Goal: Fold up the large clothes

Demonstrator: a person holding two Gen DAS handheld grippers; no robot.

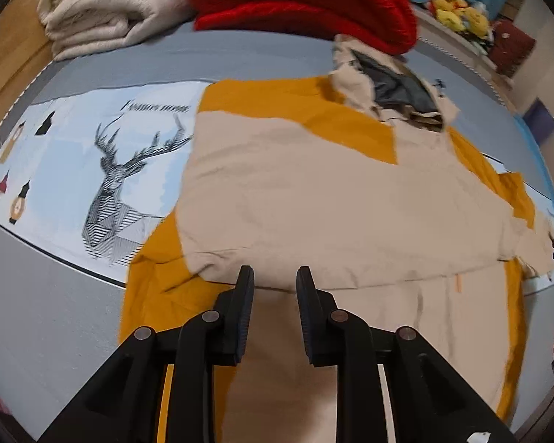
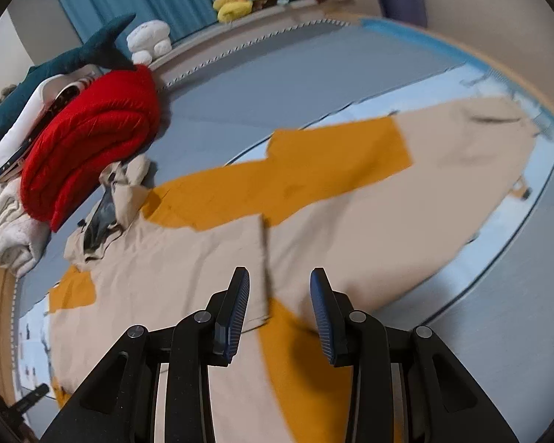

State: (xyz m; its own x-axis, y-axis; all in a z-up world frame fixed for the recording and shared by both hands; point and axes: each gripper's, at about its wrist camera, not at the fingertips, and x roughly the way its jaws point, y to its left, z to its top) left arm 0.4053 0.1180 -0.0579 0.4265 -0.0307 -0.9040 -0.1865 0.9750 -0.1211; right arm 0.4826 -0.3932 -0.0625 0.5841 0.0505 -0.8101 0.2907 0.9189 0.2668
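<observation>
Your left gripper (image 1: 275, 277) is hovering just above the near edge of the beige-and-mustard jacket (image 1: 332, 199), its jaws standing apart with nothing between them. Your right gripper (image 2: 280, 280) is hanging over the same jacket (image 2: 188, 258), jaws likewise parted and gripping nothing. You are looking at the jacket lying spread flat on the bed (image 1: 55, 295), one beige panel folded over its middle and the hood (image 1: 395, 88) at the far end. Beyond it a red blanket (image 1: 303, 3) is sitting beside a cream blanket (image 1: 107, 11).
</observation>
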